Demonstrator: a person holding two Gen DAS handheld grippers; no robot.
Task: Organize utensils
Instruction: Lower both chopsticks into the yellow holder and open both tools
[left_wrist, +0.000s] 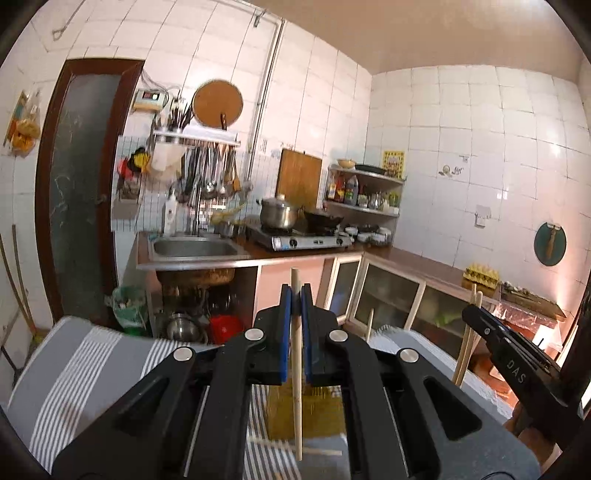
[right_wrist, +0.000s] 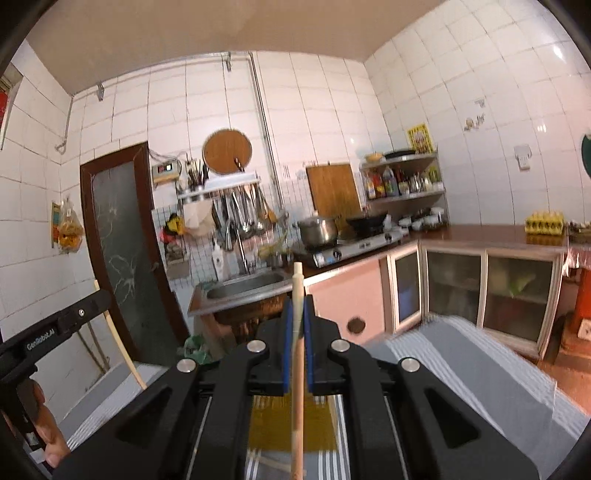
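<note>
Two grippers, left gripper (left_wrist: 296, 295) and right gripper (right_wrist: 297, 306), each pinch an upright chopstick (left_wrist: 296, 354).

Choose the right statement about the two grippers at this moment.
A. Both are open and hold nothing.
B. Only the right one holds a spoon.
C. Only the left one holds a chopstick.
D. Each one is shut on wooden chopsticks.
D: the left gripper clamps a chopstick between its blue pads, and the right gripper clamps chopsticks too.
</note>
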